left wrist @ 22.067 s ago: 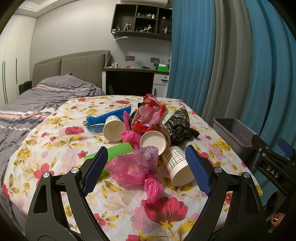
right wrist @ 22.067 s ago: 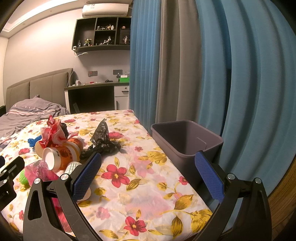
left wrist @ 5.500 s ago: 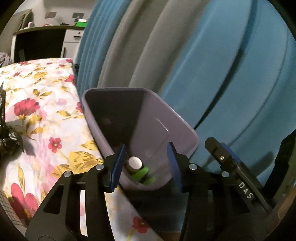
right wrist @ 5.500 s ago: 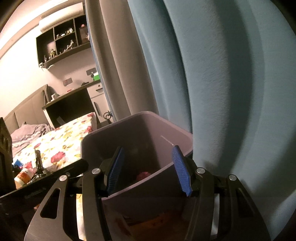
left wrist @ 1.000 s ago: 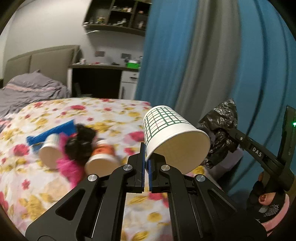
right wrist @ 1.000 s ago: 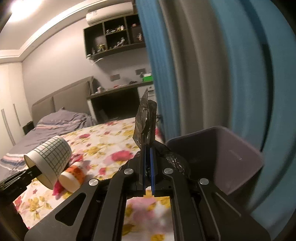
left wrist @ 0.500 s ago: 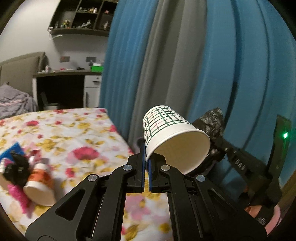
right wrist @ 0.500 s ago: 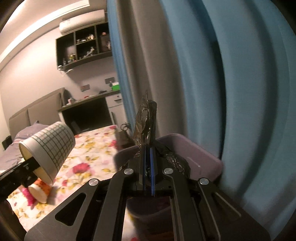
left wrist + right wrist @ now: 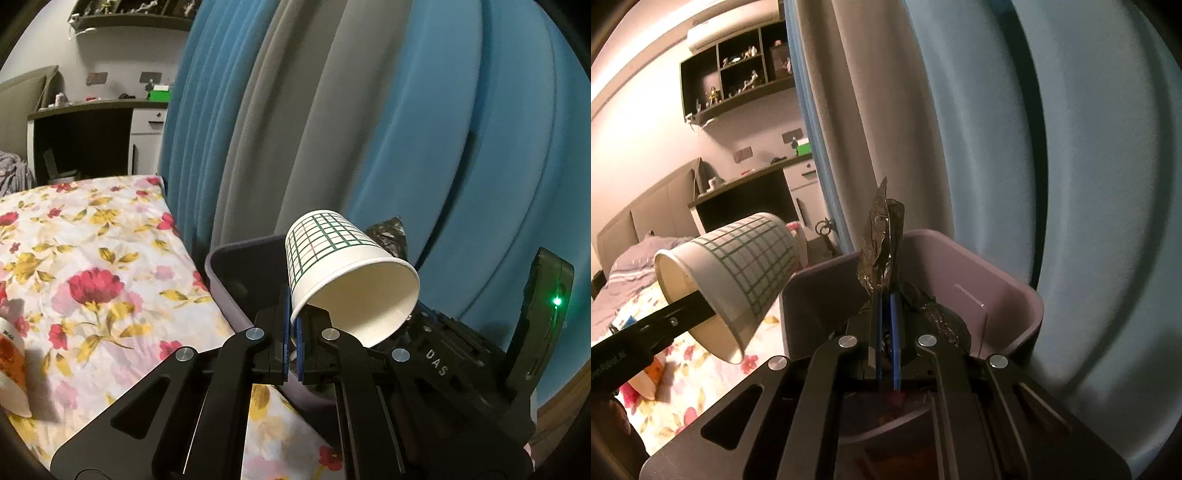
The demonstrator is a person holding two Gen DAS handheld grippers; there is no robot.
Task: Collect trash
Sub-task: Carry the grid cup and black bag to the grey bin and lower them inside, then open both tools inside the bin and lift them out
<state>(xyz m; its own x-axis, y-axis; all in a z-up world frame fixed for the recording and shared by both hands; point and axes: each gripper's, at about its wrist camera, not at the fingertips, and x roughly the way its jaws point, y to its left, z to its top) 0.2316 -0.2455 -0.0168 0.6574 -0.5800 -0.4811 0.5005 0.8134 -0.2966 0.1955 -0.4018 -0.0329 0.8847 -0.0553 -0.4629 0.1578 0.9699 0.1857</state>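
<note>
My left gripper (image 9: 293,325) is shut on the rim of a white paper cup with a green grid (image 9: 332,254). It holds the cup tilted, mouth to the right, over the near edge of the grey trash bin (image 9: 240,266). The cup also shows in the right wrist view (image 9: 738,273). My right gripper (image 9: 886,317) is shut on a crumpled black plastic bag (image 9: 881,240) and holds it above the open bin (image 9: 997,284). The bag's tip shows behind the cup in the left wrist view (image 9: 391,236).
The bin stands on the floor between the floral bedspread (image 9: 92,258) and the blue and grey curtains (image 9: 406,129). An orange and white cup (image 9: 9,369) lies on the bed at the left. A desk (image 9: 92,110) stands at the back.
Both grippers have swung right from the bed toward the bin with the cup and the bag. Both now hang closer over it.
</note>
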